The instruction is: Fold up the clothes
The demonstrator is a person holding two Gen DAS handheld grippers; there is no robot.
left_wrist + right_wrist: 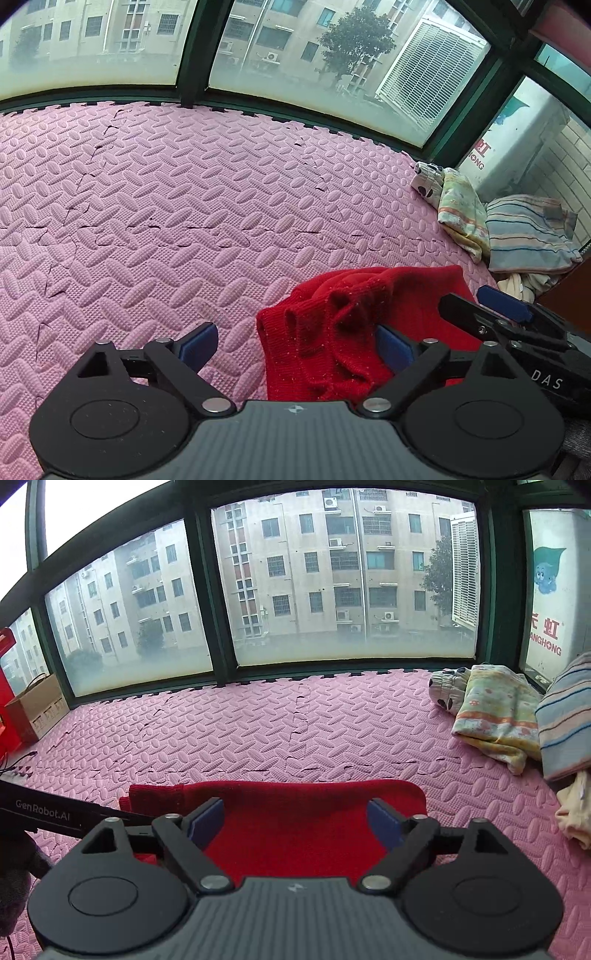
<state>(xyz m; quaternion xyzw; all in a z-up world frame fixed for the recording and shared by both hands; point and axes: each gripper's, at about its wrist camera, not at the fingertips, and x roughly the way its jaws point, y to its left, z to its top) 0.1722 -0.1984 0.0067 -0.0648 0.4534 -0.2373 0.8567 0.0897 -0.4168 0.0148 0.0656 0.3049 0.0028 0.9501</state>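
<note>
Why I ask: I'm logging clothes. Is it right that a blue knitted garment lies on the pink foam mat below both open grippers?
Wrong colour: the knitted garment is red, not blue, as the right wrist view shows. It does lie on the pink foam mat below both open grippers.

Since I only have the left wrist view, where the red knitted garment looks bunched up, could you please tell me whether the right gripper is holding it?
Observer: No. The right gripper stands open over the red knitted garment, its blue pads wide apart and pressing on nothing.
Operator: Thank you. Does the garment lie flat on that side?
Observer: Yes. In front of the right gripper it lies smooth on the pink foam mat, with a straight far edge.
Operator: Is anything at the mat's far left, outside my view?
Observer: A brown paper bag stands there by the window, well away from the garment.
</note>
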